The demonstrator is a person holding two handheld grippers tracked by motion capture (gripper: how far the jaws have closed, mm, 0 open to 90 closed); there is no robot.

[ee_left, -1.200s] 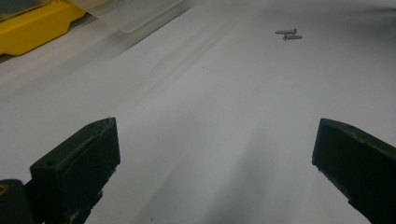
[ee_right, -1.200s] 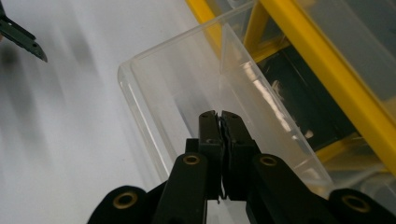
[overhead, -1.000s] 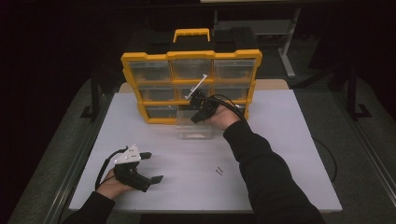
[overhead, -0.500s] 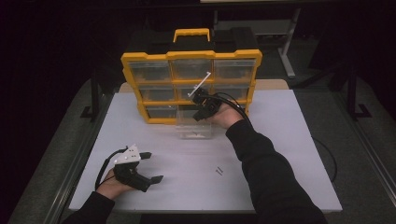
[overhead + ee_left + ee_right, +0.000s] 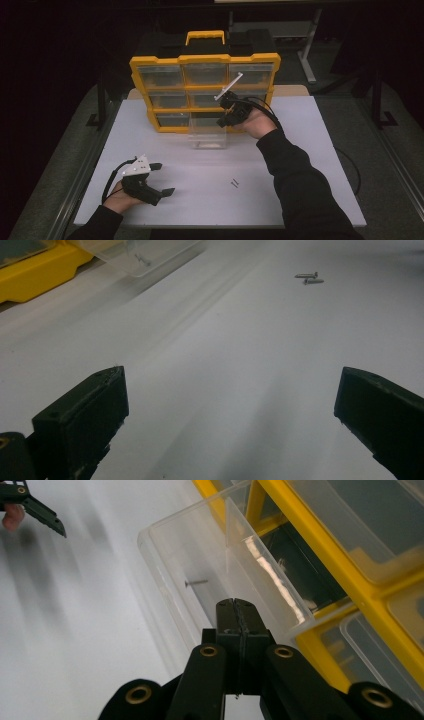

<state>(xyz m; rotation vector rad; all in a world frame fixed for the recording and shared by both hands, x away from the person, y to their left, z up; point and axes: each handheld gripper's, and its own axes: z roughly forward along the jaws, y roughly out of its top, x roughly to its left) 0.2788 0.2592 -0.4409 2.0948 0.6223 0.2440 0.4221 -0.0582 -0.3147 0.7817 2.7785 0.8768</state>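
A yellow organizer (image 5: pixel 206 59) with clear drawers stands at the back of the white table (image 5: pixel 280 150). One clear drawer (image 5: pixel 209 136) is pulled out onto the table in front of it, and a single screw (image 5: pixel 196 582) lies inside. My right gripper (image 5: pixel 223 121) hovers over the drawer's right end with its jaws shut (image 5: pixel 235 606); I see nothing between them. Two small screws (image 5: pixel 234 183) lie loose mid-table. My left gripper (image 5: pixel 164 178) rests open near the front left, pointing toward those screws (image 5: pixel 309 278).
The organizer's bottom middle slot (image 5: pixel 300 575) stands empty and dark behind the drawer. Several other drawers sit closed in the frame. The table's front edge (image 5: pixel 220 224) runs close to my left hand. Dark floor and table legs surround the table.
My right gripper has drifted slightly to the right over the drawer. The left gripper has stayed where it was.
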